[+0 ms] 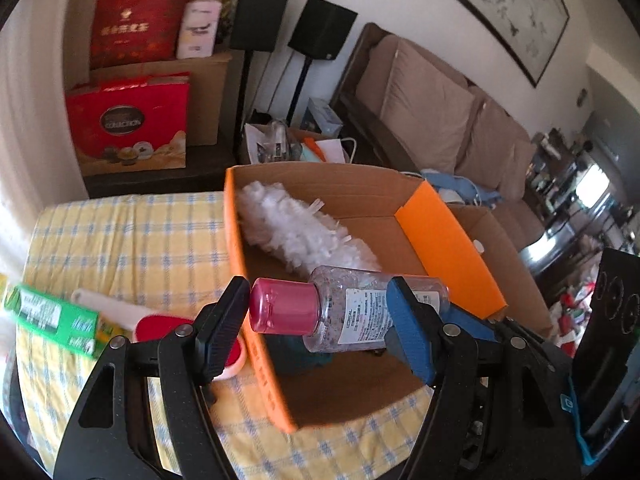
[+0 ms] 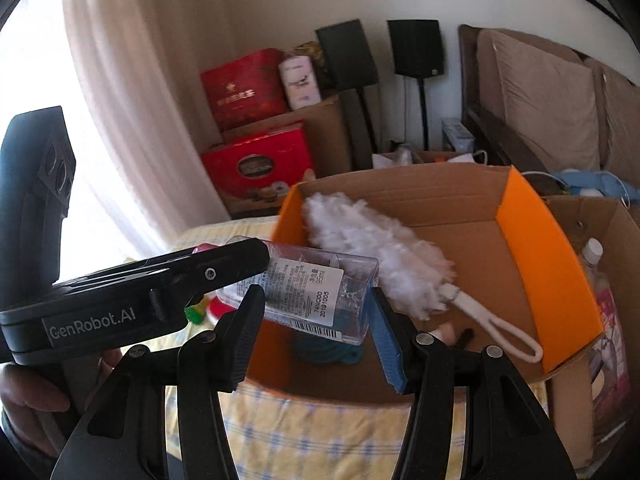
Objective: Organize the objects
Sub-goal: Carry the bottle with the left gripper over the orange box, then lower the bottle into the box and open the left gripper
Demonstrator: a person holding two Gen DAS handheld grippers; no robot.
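The left tongs clamp a clear pink-capped L'Oréal bottle sideways over the orange-edged cardboard box, apparently to drop it beside the white duster. The right tongs wait near the bottle's base, wide and holding nothing.

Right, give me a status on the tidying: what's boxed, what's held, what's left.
Done: the white duster lies inside the orange-edged box. In hand: the left hand-held gripper appears to hold the pink-capped bottle over the box; the right hand-held gripper is open and empty. Left: the green carton and the red-and-white tool sit outside on the checked cloth.
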